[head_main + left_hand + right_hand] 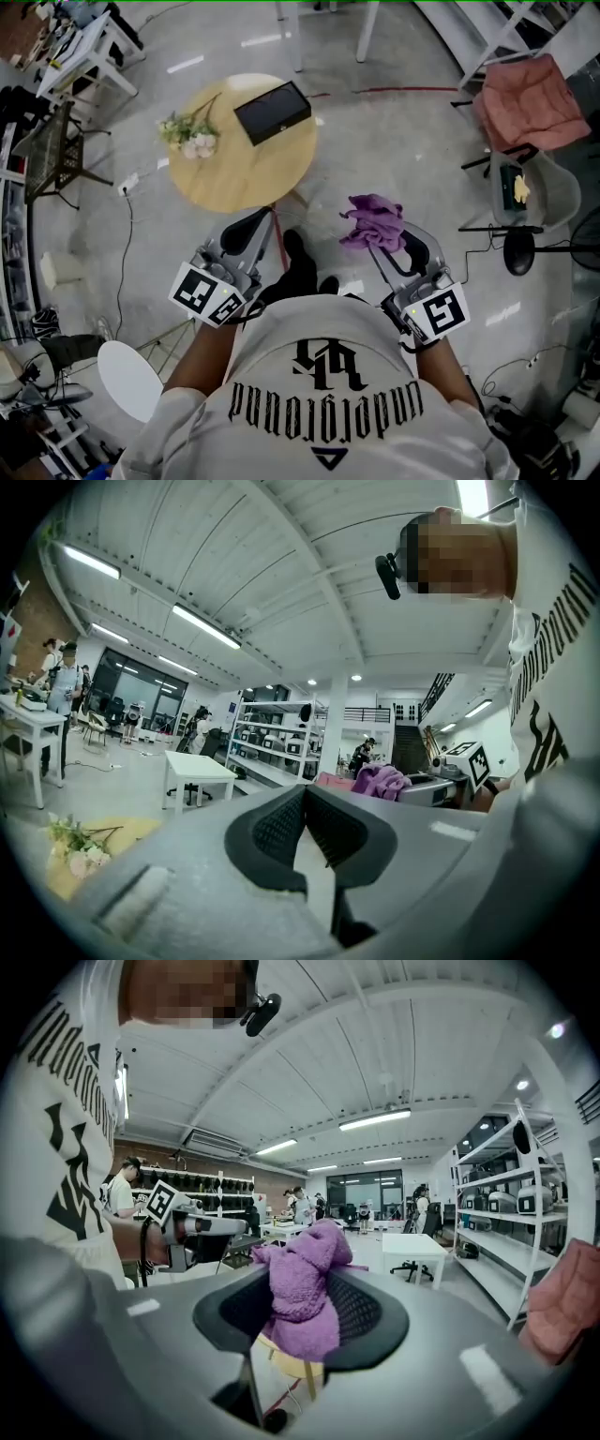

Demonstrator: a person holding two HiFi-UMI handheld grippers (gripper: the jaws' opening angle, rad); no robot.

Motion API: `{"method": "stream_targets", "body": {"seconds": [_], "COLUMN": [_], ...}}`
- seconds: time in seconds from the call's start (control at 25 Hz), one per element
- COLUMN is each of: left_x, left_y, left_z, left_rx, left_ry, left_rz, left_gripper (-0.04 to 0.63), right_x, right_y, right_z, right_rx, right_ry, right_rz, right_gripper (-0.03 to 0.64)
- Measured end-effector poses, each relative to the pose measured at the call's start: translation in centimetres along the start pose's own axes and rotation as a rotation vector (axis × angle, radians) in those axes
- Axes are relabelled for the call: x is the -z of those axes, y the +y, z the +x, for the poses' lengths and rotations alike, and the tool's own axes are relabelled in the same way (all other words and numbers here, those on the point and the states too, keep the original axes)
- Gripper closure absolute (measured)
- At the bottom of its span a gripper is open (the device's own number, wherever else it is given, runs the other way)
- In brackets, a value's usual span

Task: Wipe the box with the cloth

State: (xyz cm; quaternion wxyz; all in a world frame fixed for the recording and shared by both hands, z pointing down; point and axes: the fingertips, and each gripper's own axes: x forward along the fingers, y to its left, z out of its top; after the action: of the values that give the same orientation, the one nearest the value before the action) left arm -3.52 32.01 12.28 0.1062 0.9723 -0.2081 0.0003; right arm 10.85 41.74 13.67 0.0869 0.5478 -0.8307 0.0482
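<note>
A black box [272, 111] lies on the far right part of a round wooden table [234, 178], with nothing touching it. My right gripper [382, 242] is shut on a crumpled purple cloth [373, 221], which bulges up from between its jaws [300, 1288]; it is held in the air short of the table's near edge. My left gripper [253, 225] is shut with nothing in it, its pads [281, 822] meeting, level with the right one. In the left gripper view the cloth [380, 780] shows off to the right.
A bunch of pale flowers [190, 134] lies on the table's left side. A chair draped in pink fabric [525, 98] stands at the right, a dark side chair [56, 159] at the left, a white round stool [127, 375] near my left. Cables cross the floor.
</note>
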Motion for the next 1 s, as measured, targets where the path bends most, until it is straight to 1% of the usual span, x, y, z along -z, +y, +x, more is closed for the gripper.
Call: {"method": "stream_targets", "body": {"seconds": [0.2, 0.52, 0.8, 1.0], "left_x": [-0.5, -2.4, -3.5, -3.5], "left_y": [4.4, 13.5, 21.7, 25.5], "left_z": [3.4, 7.0, 7.1, 6.8], "left_rx": [-0.007, -0.023, -0.025, -0.06], "left_ry": [-0.006, -0.007, 0.009, 0.009], "left_rz": [-0.013, -0.021, -0.05, -0.064], "left_gripper": [0.588, 0.575, 0.537, 0.515], "right_x": [-0.4, -2.4, -4.6, -5.0], "right_y": [-3.2, -6.7, -7.2, -7.0], "right_z": [4.1, 13.9, 22.3, 26.0], "right_rx": [-0.004, -0.025, -0.022, -0.054], "right_ry": [0.015, 0.017, 0.01, 0.019], "right_rz": [-0.002, 0.011, -0.001, -0.002], "right_gripper": [0.456, 0.454, 0.454, 0.454]}}
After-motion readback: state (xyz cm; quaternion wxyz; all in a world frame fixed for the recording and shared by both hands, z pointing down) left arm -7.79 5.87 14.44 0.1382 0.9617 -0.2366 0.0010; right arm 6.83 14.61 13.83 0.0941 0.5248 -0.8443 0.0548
